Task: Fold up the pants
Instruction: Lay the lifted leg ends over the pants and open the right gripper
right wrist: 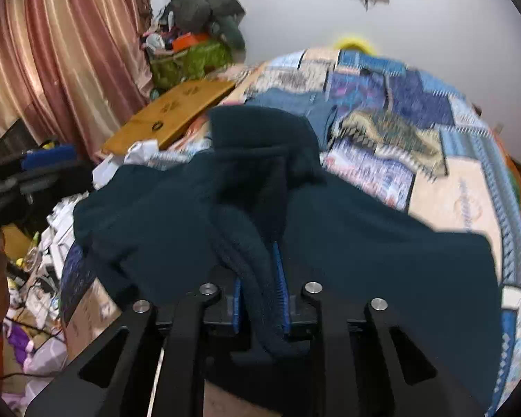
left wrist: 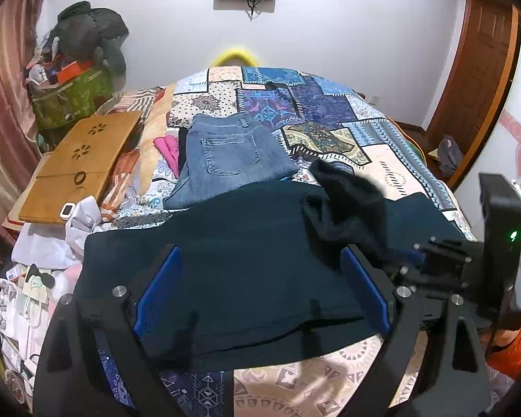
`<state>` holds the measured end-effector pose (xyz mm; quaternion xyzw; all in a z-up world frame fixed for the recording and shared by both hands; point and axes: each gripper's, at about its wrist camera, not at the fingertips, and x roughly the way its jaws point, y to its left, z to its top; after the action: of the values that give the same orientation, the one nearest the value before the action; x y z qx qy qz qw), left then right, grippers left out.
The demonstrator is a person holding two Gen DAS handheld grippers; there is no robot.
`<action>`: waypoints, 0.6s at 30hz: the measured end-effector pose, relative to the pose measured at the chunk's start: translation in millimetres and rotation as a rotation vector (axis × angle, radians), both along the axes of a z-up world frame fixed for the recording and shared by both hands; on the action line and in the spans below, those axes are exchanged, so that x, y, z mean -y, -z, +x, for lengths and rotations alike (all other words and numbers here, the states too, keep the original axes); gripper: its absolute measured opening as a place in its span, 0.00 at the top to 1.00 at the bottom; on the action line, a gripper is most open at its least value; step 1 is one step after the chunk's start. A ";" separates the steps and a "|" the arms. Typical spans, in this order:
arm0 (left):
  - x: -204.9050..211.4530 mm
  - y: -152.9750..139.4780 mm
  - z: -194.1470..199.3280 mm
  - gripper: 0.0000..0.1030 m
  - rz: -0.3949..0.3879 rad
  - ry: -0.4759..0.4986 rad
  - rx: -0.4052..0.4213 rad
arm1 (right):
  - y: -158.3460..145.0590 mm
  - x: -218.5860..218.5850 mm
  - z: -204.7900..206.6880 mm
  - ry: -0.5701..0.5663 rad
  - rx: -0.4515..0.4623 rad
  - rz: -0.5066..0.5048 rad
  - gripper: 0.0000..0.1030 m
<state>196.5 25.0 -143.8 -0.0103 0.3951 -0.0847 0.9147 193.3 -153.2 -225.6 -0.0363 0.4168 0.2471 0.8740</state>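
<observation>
Dark teal pants (left wrist: 232,271) lie spread across the near end of the bed (left wrist: 392,160), over the patchwork bedspread. My left gripper (left wrist: 262,288) hangs above them with jaws wide and nothing between the blue pads. My right gripper (right wrist: 260,288) has its jaws narrow around a bunched fold of the pants; through the blur the pads appear to press on it. Folded jeans (left wrist: 225,156) lie just beyond the pants.
</observation>
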 end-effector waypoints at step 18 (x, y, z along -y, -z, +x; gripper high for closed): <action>70.4 -13.5 35.7 0.08 0.050 0.131 -0.002 | -61.9 96.5 -5.5 0.106 0.111 0.079 0.53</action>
<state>232.2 -45.4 -130.3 0.0384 0.3981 -0.1343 0.9067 187.8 -249.7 -163.7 0.0068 0.3591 0.2142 0.9084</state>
